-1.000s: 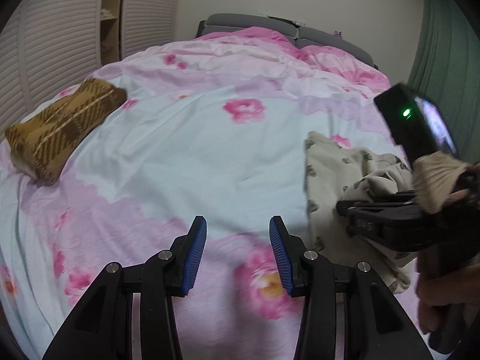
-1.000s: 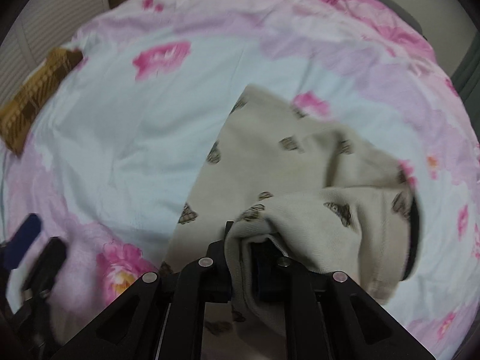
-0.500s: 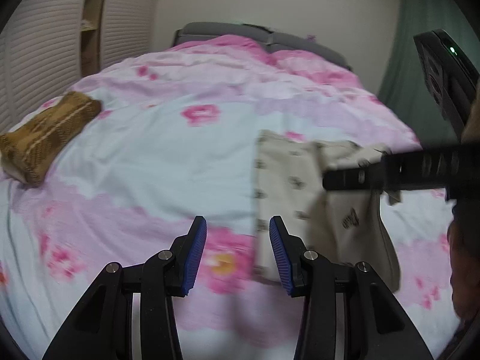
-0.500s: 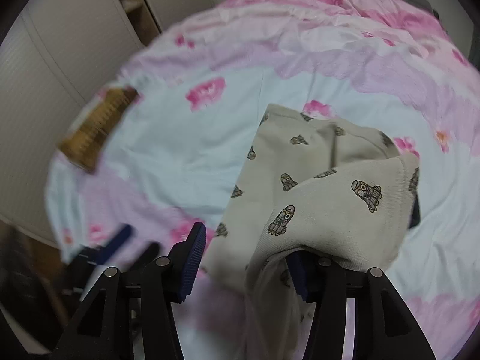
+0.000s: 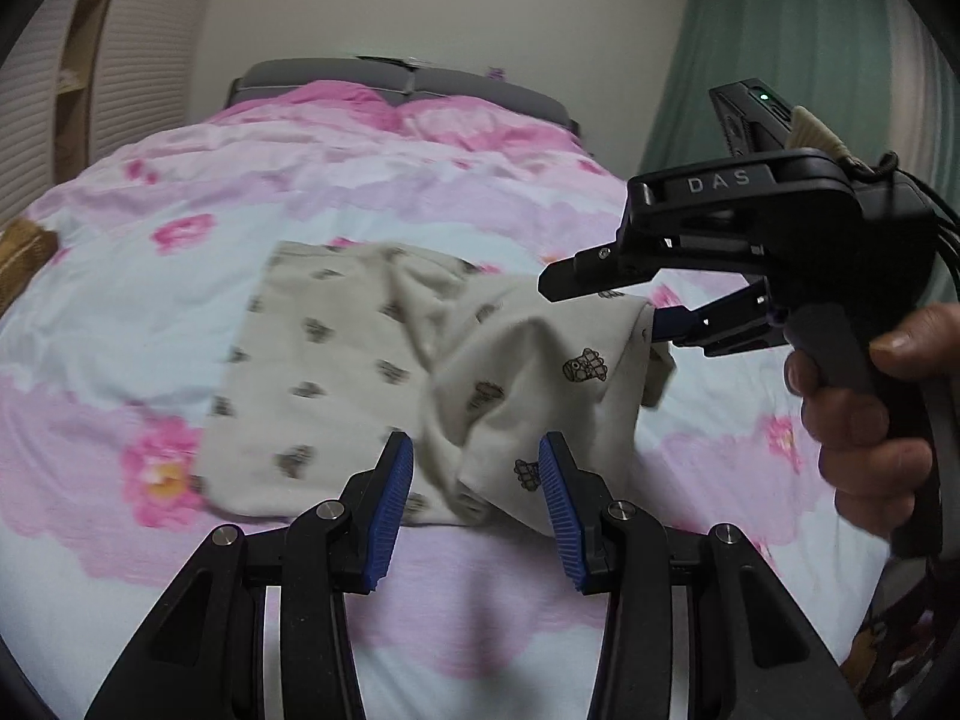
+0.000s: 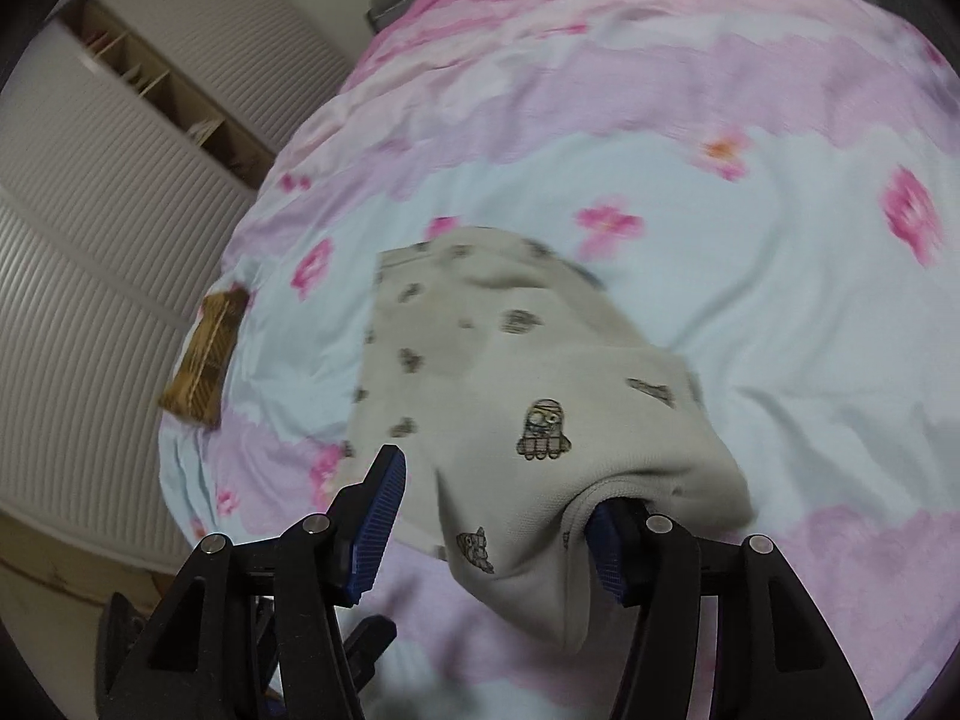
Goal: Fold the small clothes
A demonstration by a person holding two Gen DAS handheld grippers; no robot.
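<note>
A small beige garment [image 5: 336, 372] printed with little cartoon figures lies on the flowered bedspread [image 5: 150, 300]. Its right part is lifted and draped over one finger of my right gripper [image 5: 606, 312], whose jaws stand wide open. In the right wrist view the cloth [image 6: 540, 396] hangs over the right finger [image 6: 612, 546], and the left finger [image 6: 375, 522] is bare. My left gripper [image 5: 477, 504] is open and empty, low over the bed, with the hanging fold of the garment just beyond its fingertips.
A folded brown plaid cloth [image 6: 207, 354] lies at the bed's left edge. A grey headboard [image 5: 396, 81] is at the far end, a green curtain [image 5: 780, 60] to the right, and slatted wardrobe doors [image 6: 90, 276] to the left.
My right gripper went from shut on the garment to open, with the cloth left draped over one finger, and it lifted. My left gripper swung right, toward the garment.
</note>
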